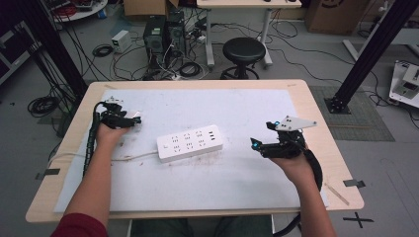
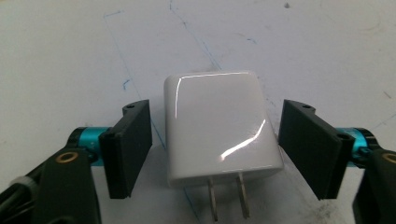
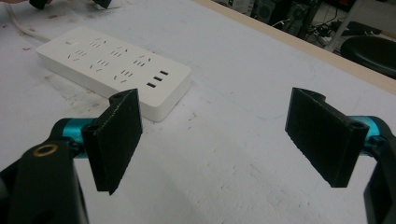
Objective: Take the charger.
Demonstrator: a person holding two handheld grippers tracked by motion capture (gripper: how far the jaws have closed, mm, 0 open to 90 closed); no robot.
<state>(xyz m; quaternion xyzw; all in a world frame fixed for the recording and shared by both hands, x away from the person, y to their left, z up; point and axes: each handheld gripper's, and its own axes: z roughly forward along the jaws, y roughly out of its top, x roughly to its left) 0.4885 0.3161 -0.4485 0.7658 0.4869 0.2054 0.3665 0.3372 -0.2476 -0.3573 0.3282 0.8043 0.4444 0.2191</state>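
White power strip (image 1: 190,143) lies flat near the middle of the table (image 1: 316,116), on the white mat (image 1: 237,177), long side angled slightly, its white cord (image 1: 129,158) running off toward the left edge. Sockets and three USB ports face up, seen in the right gripper view too (image 3: 112,70). Left gripper (image 1: 129,120) sits near the table's left edge, toward the far-left corner of the mat, held by the person's left hand (image 1: 109,132). In the left gripper view its jaws are spread apart with a white charger plug (image 2: 219,128) lying flat on the mat between them, two metal prongs (image 2: 229,196) pointing back toward the camera; right jaw looks to be at or just off the charger's side, left jaw has a small gap, not clamped. Right gripper (image 1: 257,144) near the right edge, held by the right hand (image 1: 292,165), jaws wide apart over bare mat, pointing at the strip's right end, well short of it. Black stool (image 1: 243,52) on the floor beyond the far edge.
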